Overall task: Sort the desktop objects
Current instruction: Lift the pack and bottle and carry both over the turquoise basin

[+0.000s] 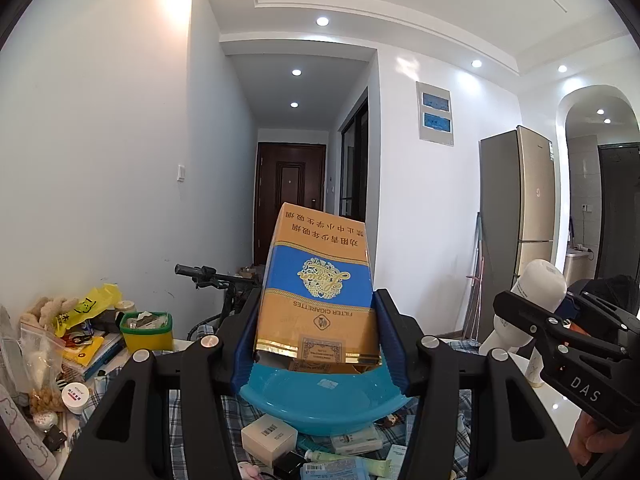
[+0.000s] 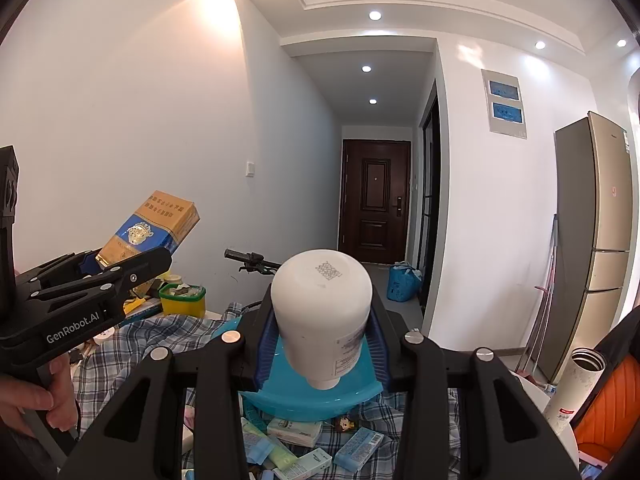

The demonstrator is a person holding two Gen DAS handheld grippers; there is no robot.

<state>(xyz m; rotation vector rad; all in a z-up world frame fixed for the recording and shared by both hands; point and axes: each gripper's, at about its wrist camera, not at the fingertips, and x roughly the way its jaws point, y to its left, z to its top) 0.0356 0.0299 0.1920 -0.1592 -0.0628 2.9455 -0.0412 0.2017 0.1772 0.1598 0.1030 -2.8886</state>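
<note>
My left gripper (image 1: 316,334) is shut on a gold and blue cigarette box (image 1: 316,280), held upright above a turquoise plastic basin (image 1: 320,400). From the right wrist view that box (image 2: 148,228) sticks up at the left out of the left gripper (image 2: 94,270). My right gripper (image 2: 322,340) is shut on a white plastic bottle (image 2: 324,312), bottom end towards the camera, cap end down over the basin (image 2: 320,394). The bottle (image 1: 532,300) also shows at the right of the left wrist view, in the right gripper (image 1: 532,312).
Small boxes and tubes (image 2: 296,444) lie scattered on a blue checked cloth (image 2: 132,352) under the basin. A yellow-green tub (image 1: 146,330), books and bags crowd the table's left. A white flask (image 2: 576,384) stands at the right. A bicycle handlebar (image 2: 250,260) is behind the table.
</note>
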